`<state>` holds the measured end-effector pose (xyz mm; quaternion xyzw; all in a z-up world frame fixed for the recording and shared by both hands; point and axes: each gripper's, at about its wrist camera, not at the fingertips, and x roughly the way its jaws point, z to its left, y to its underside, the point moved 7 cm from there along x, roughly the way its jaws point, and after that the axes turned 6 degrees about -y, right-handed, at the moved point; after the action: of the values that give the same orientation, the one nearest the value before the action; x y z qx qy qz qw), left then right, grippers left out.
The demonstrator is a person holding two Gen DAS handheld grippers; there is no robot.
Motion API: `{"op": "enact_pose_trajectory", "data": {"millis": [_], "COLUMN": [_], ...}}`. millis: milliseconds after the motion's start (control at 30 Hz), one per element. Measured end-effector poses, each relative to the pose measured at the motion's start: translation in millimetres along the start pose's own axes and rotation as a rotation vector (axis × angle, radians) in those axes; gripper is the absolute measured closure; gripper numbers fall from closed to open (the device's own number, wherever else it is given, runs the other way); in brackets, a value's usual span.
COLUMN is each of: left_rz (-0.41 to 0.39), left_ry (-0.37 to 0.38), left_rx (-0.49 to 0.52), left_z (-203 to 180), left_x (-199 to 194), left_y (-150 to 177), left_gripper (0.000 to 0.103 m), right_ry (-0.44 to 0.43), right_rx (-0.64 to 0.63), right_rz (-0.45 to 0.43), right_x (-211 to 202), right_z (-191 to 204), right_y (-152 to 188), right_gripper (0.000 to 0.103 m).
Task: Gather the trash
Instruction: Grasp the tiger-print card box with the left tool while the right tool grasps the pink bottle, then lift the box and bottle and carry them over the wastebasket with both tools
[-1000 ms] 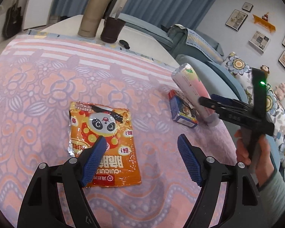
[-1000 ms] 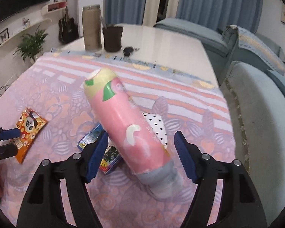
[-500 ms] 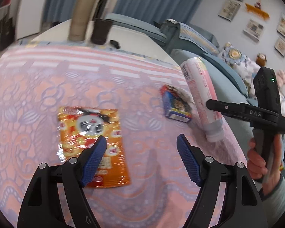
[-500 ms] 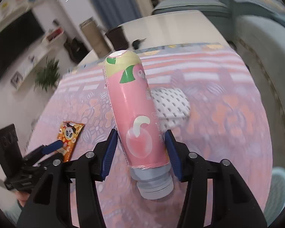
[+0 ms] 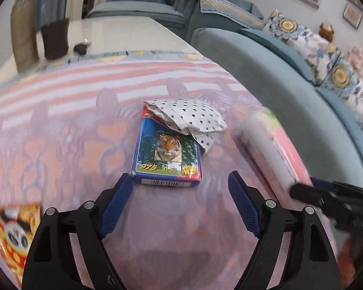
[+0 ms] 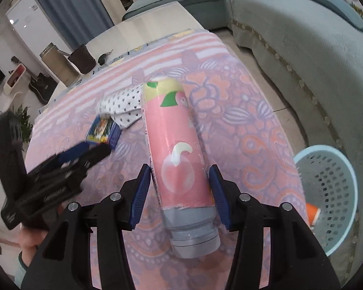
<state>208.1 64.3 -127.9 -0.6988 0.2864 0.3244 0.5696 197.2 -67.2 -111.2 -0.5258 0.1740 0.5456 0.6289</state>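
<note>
Left wrist view, far left: an orange panda snack packet [image 5: 11, 229] is lying flat on the pink floral tablecloth [image 5: 60, 125], partly cut off by the frame edge. The left gripper [image 5: 181, 203] is hovering over the cloth with its blue pads spread wide apart, gripping nothing; its left pad is sitting just beside the near corner of a blue tiger-print box [image 5: 168, 154]. A crumpled white polka-dot wrapper [image 5: 188, 117] is resting on the far end of that box. Further right, the pink bottle [image 5: 273, 149] is appearing motion-blurred, with the right gripper's black body at the frame edge. Right wrist view: the left gripper [image 6: 84, 154] is showing blurred at left, near the tiger box [image 6: 102, 128]. At centre, the right gripper [image 6: 179, 193] is clamping the pink bottle [image 6: 176, 149] low on its body, both pads pressing its sides, grey cap [image 6: 193, 236] pointing toward the camera. At right, a light blue mesh basket [image 6: 331, 193] is standing on the floor beside the table, with an orange item [image 6: 312, 212] inside.
</note>
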Motion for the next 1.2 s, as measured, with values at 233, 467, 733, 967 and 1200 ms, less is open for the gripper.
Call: {"op": "enact_pose_trajectory", "data": {"millis": [233, 467, 733, 967, 1200], "left_rz": [-0.02, 0.007, -0.002, 0.016, -0.068], "left_ry": [-0.083, -0.103, -0.128, -0.093, -0.281], "left_rx": [0.051, 0.09, 0.167, 0.03, 0.024], "left_z": [11, 10, 3, 35, 67], "left_x": [3, 19, 19, -39, -110], "left_y": [-8, -19, -17, 33, 70], "left_gripper": [0.03, 0.021, 0.046, 0.046, 0.046], "right_ry": [-0.032, -0.049, -0.006, -0.013, 0.024], "right_rx": [-0.004, 0.001, -0.049, -0.122, -0.132], "right_rz": [-0.026, -0.025, -0.017, -0.01, 0.027], "right_x": [2, 8, 11, -12, -20], "right_z": [-7, -6, 0, 29, 45], "right_y": [2, 5, 10, 34, 66], "right_gripper": [0.055, 0.054, 0.058, 0.058, 0.058]}}
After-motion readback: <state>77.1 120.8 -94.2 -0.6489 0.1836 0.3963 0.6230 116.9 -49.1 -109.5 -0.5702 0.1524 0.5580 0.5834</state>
